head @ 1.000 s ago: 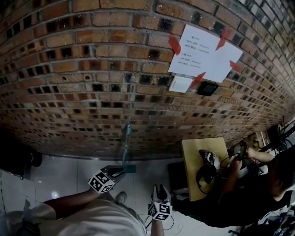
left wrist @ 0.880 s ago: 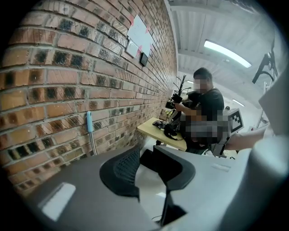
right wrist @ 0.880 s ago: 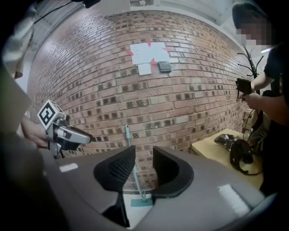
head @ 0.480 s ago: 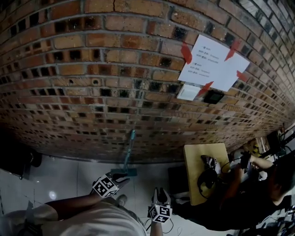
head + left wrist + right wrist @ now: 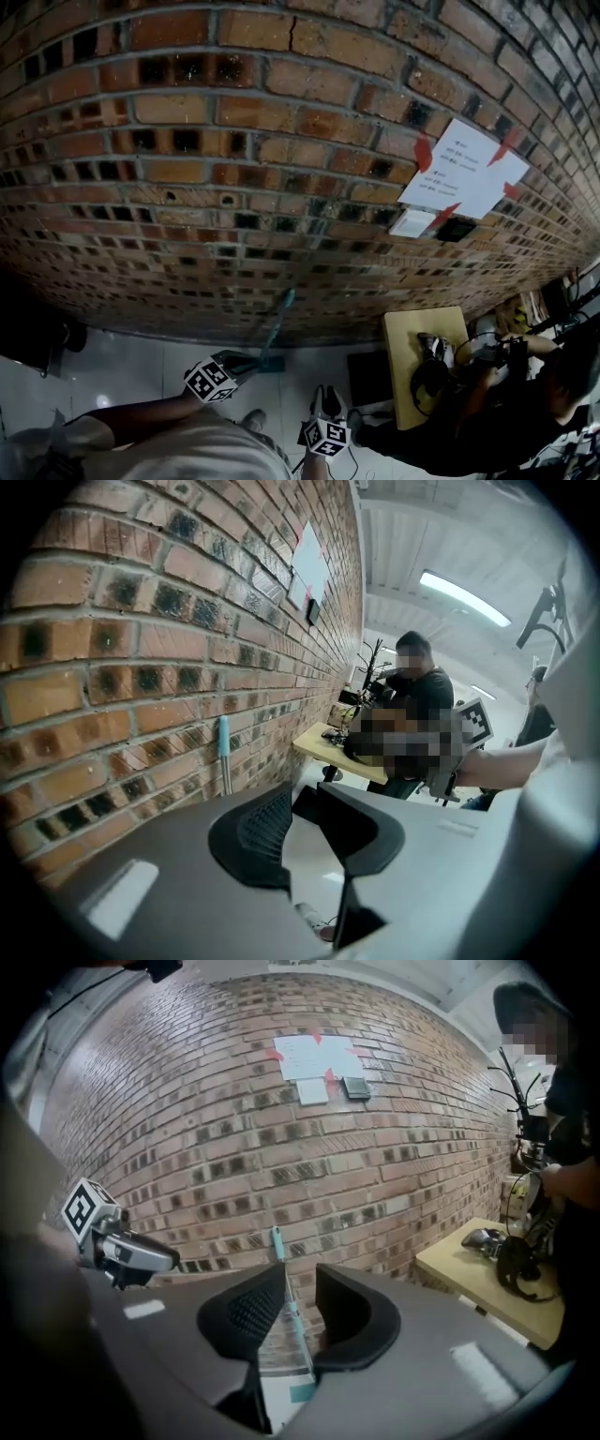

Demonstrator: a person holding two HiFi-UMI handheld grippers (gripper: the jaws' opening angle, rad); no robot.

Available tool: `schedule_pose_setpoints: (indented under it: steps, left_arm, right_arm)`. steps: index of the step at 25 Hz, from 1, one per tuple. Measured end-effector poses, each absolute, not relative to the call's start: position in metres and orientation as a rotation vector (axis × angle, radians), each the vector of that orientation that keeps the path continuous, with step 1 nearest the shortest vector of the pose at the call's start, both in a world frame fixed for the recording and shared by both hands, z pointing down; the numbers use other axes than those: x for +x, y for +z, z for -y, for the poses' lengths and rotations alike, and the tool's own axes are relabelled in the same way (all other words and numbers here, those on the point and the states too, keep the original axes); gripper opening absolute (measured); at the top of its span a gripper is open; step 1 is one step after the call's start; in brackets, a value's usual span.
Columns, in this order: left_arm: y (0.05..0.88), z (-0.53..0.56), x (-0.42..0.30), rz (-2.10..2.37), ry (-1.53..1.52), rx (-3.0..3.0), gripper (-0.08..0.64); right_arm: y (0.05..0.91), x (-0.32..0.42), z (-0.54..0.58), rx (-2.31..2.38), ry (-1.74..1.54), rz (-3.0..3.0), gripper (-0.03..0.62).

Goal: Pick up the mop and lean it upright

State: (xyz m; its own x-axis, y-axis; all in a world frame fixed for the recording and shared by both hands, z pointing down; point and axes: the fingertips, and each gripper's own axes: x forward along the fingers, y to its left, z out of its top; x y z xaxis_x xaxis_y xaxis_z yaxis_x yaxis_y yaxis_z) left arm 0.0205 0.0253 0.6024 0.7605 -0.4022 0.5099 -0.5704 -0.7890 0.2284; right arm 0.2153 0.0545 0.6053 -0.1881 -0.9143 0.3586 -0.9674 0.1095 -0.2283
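The mop (image 5: 278,323) stands upright, its thin handle with a teal tip leaning on the brick wall (image 5: 234,141) and its teal head (image 5: 267,364) on the white floor. My left gripper (image 5: 242,363) is just left of the mop's foot, apart from it. In the left gripper view the left gripper (image 5: 314,817) is open and empty, and the mop (image 5: 224,752) stands beyond it by the wall. My right gripper (image 5: 326,398) hangs back, lower right. Its jaws have just been closing but the right gripper (image 5: 298,1312) still shows a gap, with the mop (image 5: 289,1312) seen far beyond it.
A yellow table (image 5: 403,361) with headphones and a black device stands right of the mop. A seated person (image 5: 525,394) is beside it. Papers (image 5: 464,169) are taped to the wall. A dark object (image 5: 37,328) sits on the floor at the far left.
The head view has swung, so the mop and papers now sit further right. The mop stays leaning on the wall. My left gripper has drawn a little away from the mop's foot.
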Motion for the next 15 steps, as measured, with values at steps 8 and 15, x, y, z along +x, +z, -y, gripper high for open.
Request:
schedule_pose_setpoints:
  steps: [8, 15]
  left_arm:
    - [0.613, -0.021, -0.029, 0.621, 0.657, 2.586, 0.1]
    - [0.626, -0.014, -0.049, 0.473, 0.659, 2.592, 0.097]
  right_arm:
    - [0.605, 0.138, -0.041, 1.918, 0.648, 2.223, 0.1]
    - [0.608, 0.118, -0.065, 2.021, 0.672, 2.072, 0.1]
